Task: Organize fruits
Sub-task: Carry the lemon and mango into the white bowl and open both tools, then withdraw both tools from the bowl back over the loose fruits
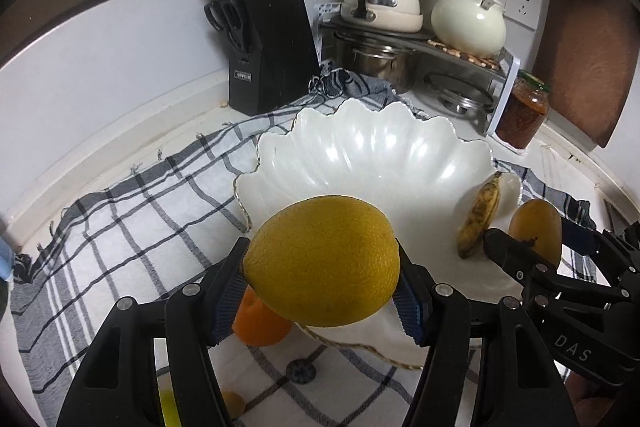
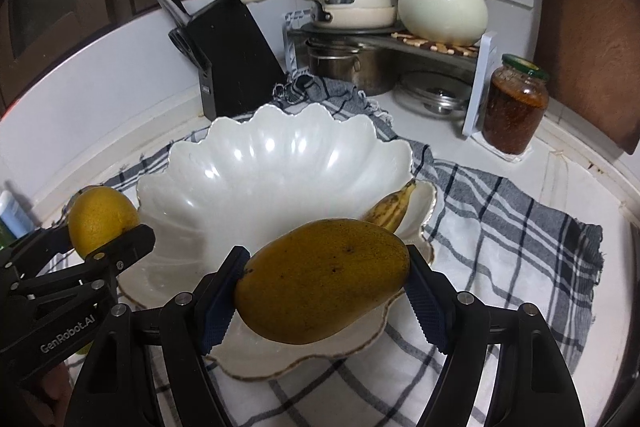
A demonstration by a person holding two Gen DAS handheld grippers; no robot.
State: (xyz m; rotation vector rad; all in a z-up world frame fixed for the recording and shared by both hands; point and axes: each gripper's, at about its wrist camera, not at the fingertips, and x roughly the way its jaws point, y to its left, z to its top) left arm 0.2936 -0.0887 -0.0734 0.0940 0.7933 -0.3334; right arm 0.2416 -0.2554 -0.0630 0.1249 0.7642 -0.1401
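Note:
My left gripper (image 1: 320,275) is shut on a large yellow citrus fruit (image 1: 322,261), held over the near rim of a white scalloped bowl (image 1: 372,147). My right gripper (image 2: 320,287) is shut on a brownish-yellow mango (image 2: 324,279), also above the bowl's (image 2: 260,155) near rim. A spotted banana (image 1: 482,213) lies at the bowl's right side, and the banana (image 2: 390,209) shows behind the mango in the right wrist view. Each view shows the other gripper with its fruit: the mango (image 1: 536,231) at right, the citrus (image 2: 102,219) at left. An orange (image 1: 260,323) sits on the cloth below the citrus.
A checked cloth (image 2: 500,227) covers the counter under the bowl. Behind stand a black knife block (image 1: 272,43), a rack with pots (image 1: 400,27), a cream pot (image 2: 442,5) and a jar of red paste (image 2: 514,103). A wooden board (image 1: 588,55) leans at the right wall.

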